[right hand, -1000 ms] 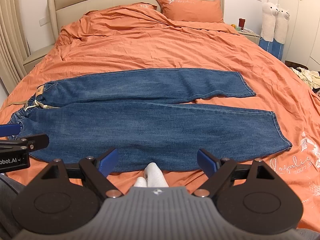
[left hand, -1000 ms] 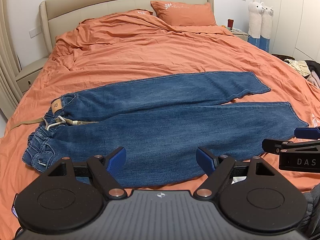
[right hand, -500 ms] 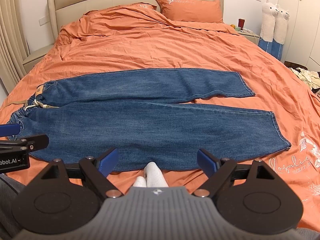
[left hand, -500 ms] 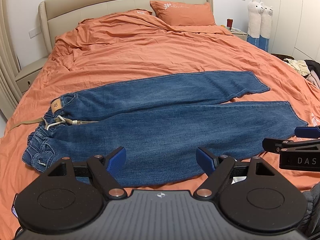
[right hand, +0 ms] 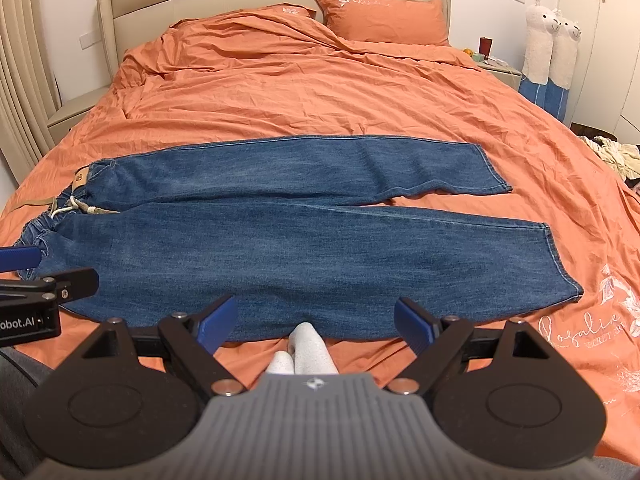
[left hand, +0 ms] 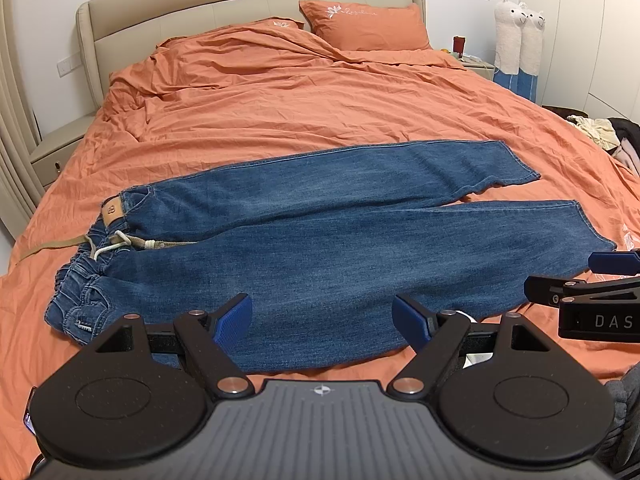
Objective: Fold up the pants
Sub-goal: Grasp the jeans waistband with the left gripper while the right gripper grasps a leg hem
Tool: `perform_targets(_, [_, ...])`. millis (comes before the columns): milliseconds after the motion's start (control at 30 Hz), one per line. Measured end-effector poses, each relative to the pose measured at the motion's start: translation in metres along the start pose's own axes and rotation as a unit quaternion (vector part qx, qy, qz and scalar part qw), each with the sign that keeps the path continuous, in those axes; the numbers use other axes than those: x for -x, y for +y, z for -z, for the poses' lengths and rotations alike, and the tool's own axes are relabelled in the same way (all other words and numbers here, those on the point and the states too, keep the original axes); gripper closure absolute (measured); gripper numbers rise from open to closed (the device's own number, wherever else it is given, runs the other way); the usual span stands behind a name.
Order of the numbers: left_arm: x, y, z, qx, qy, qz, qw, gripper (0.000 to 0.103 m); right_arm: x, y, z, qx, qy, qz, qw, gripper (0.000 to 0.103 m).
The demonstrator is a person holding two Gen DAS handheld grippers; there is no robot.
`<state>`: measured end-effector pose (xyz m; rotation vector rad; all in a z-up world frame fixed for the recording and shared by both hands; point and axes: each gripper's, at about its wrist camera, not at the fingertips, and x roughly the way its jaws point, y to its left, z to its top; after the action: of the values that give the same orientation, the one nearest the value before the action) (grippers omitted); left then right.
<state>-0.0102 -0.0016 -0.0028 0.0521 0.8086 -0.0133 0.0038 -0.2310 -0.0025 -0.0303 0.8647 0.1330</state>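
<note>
Two views show the same scene. From the left wrist, the left gripper (left hand: 322,320) hovers with fingers spread wide and empty above the near edge of the jeans (left hand: 320,248), which lie flat across the orange bed (left hand: 320,104), waistband to the left. From the right wrist, the right gripper (right hand: 316,322) likewise gapes apart, holding nothing, over white socks (right hand: 304,350) beside the jeans' near edge.

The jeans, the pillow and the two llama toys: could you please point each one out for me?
jeans (left hand: 340,256), left wrist view, middle of the near leg.
pillow (right hand: 384,16), right wrist view, centre of its orange cover.
llama toys (right hand: 554,40), right wrist view, white body of the pair beside the wardrobe.
</note>
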Motion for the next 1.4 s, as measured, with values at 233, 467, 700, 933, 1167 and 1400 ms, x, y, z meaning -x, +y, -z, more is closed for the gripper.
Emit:
perform_targets(233, [-0.003, 0.003, 0.001, -0.002, 0.004, -0.003, 1.0000, 0.010, 0.000, 0.001, 0.000, 0.002, 0.001, -0.001, 1.000, 0.021])
perform_targets(467, [-0.012, 0.031, -0.005, -0.057, 0.001, -0.010, 0.9983, 0.020, -0.004, -0.016, 0.000, 0.042, -0.021, -0.029, 0.998, 0.021])
perform_targets(700, [-0.041, 0.099, -0.012, -0.183, 0.037, -0.004, 0.9823, 0.029, -0.026, -0.079, 0.000, 0.129, -0.076, 0.030, 0.988, 0.025])
perform_targets(933, [-0.090, 0.156, 0.012, -0.308, 0.140, -0.009, 0.9409, 0.029, -0.068, -0.146, -0.015, 0.137, -0.021, 0.061, 0.988, 0.064])
perform_targets(1167, [-0.140, 0.173, 0.062, -0.392, 0.215, -0.037, 0.8938, 0.030, -0.092, -0.177, -0.018, 0.176, 0.032, 0.084, 0.980, 0.082])
perform_targets(1400, [-0.159, 0.159, 0.086, -0.457, 0.174, -0.113, 0.8652, 0.054, -0.105, -0.194, -0.004, 0.280, 0.063, 0.092, 0.954, 0.086])
